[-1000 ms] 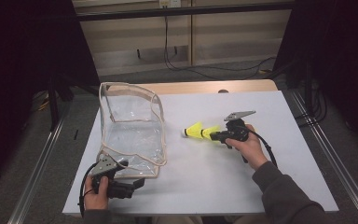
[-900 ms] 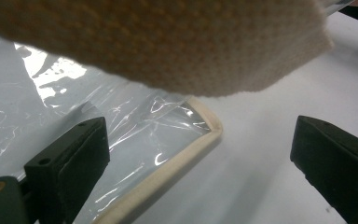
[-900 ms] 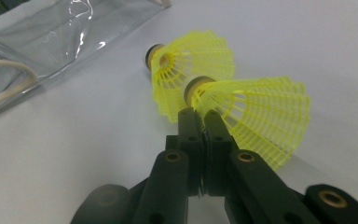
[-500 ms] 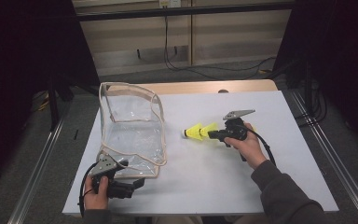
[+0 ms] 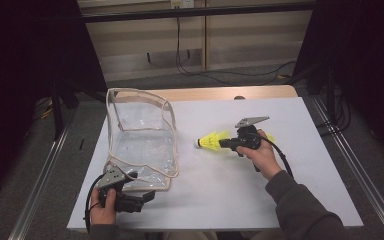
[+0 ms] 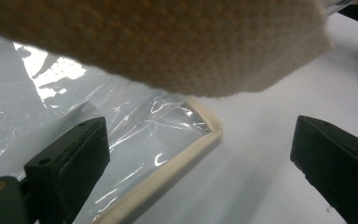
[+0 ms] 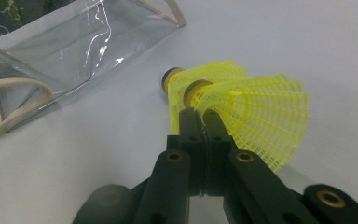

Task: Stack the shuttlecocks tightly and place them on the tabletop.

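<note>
A clear plastic bag (image 5: 140, 140) with beige trim stands open on the white table (image 5: 300, 190), left of centre. My right gripper (image 5: 225, 142) is shut on the mesh skirt of a yellow shuttlecock (image 5: 211, 139), held just right of the bag with its cork end pointing at it. In the right gripper view the jaws (image 7: 200, 116) pinch the skirt, and two yellow shuttlecocks (image 7: 256, 112) sit close together, beyond them the bag (image 7: 74, 51). My left gripper (image 5: 147, 199) stands open at the bag's near corner. Its jaws (image 6: 200, 140) straddle the beige trim (image 6: 182, 154) without touching it.
A beige woven strap (image 6: 168, 42) hangs close across the top of the left gripper view. The table's wooden far edge (image 5: 205, 94) lies behind the bag. Metal rails (image 5: 355, 170) run along both sides. Cables lie on the floor beyond.
The right gripper and its shuttlecock have edged slightly left toward the bag. The left hand and the bag have stayed put.
</note>
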`<state>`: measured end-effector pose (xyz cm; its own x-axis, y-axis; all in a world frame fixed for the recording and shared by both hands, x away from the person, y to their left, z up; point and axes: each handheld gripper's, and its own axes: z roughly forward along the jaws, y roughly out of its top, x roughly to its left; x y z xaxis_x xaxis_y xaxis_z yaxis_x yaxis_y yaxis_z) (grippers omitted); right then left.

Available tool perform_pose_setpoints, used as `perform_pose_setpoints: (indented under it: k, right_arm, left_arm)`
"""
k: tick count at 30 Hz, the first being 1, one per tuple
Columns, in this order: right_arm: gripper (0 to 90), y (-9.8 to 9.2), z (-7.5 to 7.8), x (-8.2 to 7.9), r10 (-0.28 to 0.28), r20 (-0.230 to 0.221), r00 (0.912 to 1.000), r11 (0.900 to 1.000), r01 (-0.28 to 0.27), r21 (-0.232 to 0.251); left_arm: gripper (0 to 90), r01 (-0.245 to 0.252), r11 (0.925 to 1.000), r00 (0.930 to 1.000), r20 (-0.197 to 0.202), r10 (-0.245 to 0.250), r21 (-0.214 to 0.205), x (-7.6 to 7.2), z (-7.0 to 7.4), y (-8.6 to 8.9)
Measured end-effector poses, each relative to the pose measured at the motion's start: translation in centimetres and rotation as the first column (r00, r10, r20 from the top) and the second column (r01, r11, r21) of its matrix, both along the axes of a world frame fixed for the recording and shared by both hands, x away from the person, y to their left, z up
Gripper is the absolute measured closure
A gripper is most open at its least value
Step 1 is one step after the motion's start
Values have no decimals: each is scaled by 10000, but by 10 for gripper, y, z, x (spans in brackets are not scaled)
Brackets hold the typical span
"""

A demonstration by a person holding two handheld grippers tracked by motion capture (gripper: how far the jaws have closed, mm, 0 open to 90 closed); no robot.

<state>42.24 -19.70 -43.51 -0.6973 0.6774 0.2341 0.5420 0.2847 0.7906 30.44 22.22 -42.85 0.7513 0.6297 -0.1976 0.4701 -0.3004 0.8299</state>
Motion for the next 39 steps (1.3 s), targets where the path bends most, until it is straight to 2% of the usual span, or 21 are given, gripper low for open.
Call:
perform_pose_setpoints:
  k: [10,39]
  right_arm:
    - [890,3,-1,1,55,4,10000,10000,-55,-36]
    - [888,7,-4,3,71,-19,10000,9996,-70,262]
  left_arm:
    - [45,-9,10000,10000,18,9,-18,0,0,0]
    - [45,-4,10000,10000,12,4,-16,0,0,0]
